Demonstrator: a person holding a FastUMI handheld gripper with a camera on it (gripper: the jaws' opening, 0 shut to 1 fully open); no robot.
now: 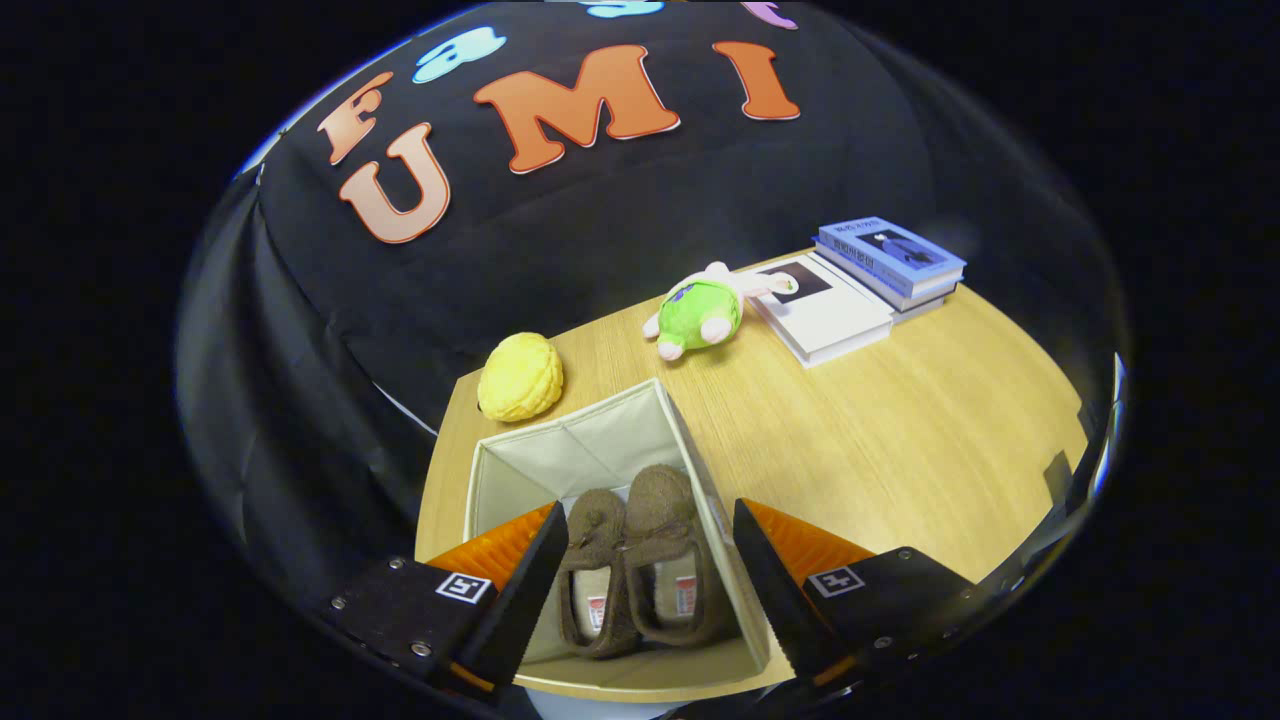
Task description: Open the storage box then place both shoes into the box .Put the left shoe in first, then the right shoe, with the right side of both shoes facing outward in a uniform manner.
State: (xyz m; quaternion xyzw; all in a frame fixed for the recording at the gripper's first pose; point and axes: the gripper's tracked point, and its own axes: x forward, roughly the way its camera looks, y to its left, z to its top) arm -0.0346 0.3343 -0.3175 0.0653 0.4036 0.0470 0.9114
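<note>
Hovering with fingers wide and empty, the gripper [650, 580] looked into the open storage box [590, 440], where both shoes [630, 570] already lay side by side.

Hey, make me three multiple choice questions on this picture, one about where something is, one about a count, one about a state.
1. Where do the two brown slip-on shoes lie?
A. inside the beige fabric storage box
B. on the stacked books
C. beside the plush toy

2. How many books are stacked on the wooden table?
A. one
B. three
C. six

3. What state is the gripper in?
A. shut on a shoe
B. open, holding nothing
C. shut on the box wall

Answers: 1 A, both shoes sit side by side on the box floor. 2 B, three covers show. 3 B, the fingers stand wide apart above the box.
</note>
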